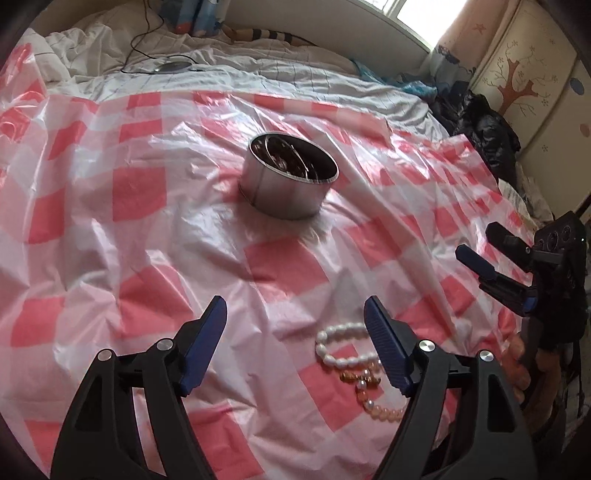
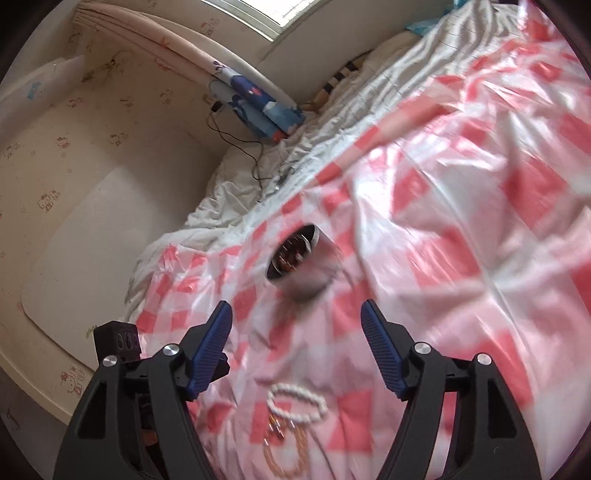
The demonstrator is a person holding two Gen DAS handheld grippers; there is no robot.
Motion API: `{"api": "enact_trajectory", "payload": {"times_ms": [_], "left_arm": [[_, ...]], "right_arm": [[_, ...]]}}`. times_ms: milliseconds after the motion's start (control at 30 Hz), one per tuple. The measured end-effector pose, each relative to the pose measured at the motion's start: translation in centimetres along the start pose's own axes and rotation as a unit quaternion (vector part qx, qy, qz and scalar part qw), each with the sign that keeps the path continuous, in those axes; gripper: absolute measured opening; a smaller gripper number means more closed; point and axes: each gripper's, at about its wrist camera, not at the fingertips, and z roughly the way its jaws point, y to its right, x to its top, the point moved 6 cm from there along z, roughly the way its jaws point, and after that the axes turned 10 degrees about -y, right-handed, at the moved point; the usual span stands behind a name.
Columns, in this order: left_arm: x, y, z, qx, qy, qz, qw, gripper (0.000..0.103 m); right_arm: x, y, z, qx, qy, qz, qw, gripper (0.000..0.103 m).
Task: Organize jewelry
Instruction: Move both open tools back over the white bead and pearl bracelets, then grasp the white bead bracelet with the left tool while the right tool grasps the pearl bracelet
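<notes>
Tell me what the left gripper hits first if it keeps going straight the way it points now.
Probably the checked plastic sheet, short of the metal tin. The left gripper tilts downward with open, empty jaws; the white pearl bracelet lies just off its right finger, not squarely in line. Depth is uncertain.

tin [image 1: 290, 182] on sheet [image 1: 110, 206], bracelets [image 1: 345, 352] nearer

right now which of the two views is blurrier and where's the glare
Right wrist view: heavy motion smear, the metal tin and white pearl bracelet soft, the window blown out. Left wrist view: far sharper, the tin and pearl bracelet crisp, sheen on the pink checked plastic sheet, strong fisheye bending at the edges.
</notes>
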Motion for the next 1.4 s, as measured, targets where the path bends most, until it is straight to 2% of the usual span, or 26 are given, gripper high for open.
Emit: {"api": "enact_trajectory", "payload": {"times_ms": [100,167,367,433,600,633,667,700,767,933,1000,1067,1100,1233,1300,1400], "left_arm": [[-1.4,1.2,1.8,-0.007,-0.022,0.006,0.9997,0.073],[-1.9,1.7,2.6,0.007,-0.024,0.017,0.9995,0.073],[-2.0,2.2,3.5,0.042,-0.016,0.038,0.9983,0.074],[-2.0,2.6,3.8,0.064,-0.014,0.063,0.9959,0.074],[-2.2,3.5,4.4,0.142,-0.001,0.132,0.981,0.074],[-2.0,3.4,4.3,0.15,0.003,0.135,0.9794,0.07],[-1.8,3.3,4.3,0.153,0.003,0.137,0.9788,0.058],[-1.6,3.0,4.2,0.16,0.002,0.137,0.9776,0.054],[-1.0,2.0,4.0,0.179,0.003,0.133,0.9748,0.032],[0.1,-2.2,3.0,0.22,0.008,0.085,0.9718,0.016],[0.2,-3.9,2.7,0.202,0.006,0.056,0.9778,0.013],[0.2,-4.8,2.6,0.169,0.003,0.032,0.985,0.013],[0.2,-5.1,2.5,0.156,0.002,0.023,0.9875,0.013],[0.0,-5.2,2.9,0.149,0.003,0.022,0.9886,0.013],[-0.1,-5.1,3.0,0.149,0.004,0.024,0.9885,0.013],[-0.2,-5.2,2.9,0.14,0.005,0.021,0.9899,0.013]], "right_arm": [[-1.7,1.1,-1.1,0.022,-0.002,0.025,0.999,0.073],[-1.5,1.2,-1.8,0.039,0.013,0.031,0.999,0.079],[-1.4,1.2,-0.7,0.026,-0.004,0.032,0.999,0.079],[-1.5,1.0,-0.4,0.024,-0.011,0.028,0.999,0.08],[-1.6,1.0,0.2,0.021,-0.021,0.028,0.999,0.083],[-1.6,1.0,0.2,0.021,-0.021,0.028,0.999,0.083],[-1.6,1.0,0.3,0.021,-0.022,0.028,0.999,0.084],[-1.6,1.0,0.3,0.02,-0.023,0.026,0.999,0.086],[-1.6,0.9,0.5,0.016,-0.025,0.024,0.999,0.087],[-2.2,-0.4,1.0,0.012,-0.044,-0.008,0.999,0.087],[-3.1,-1.9,1.6,0.018,-0.067,-0.045,0.997,0.088],[-5.0,-4.4,3.3,0.016,-0.114,-0.104,0.988,0.088],[-6.0,-5.4,4.1,0.002,-0.135,-0.137,0.981,0.089],[-11.4,-8.0,8.2,-0.083,-0.228,-0.263,0.934,0.089],[-12.8,-7.9,9.2,-0.121,-0.249,-0.292,0.916,0.089],[-13.4,-6.7,10.2,-0.152,-0.272,-0.287,0.906,0.089]]}}
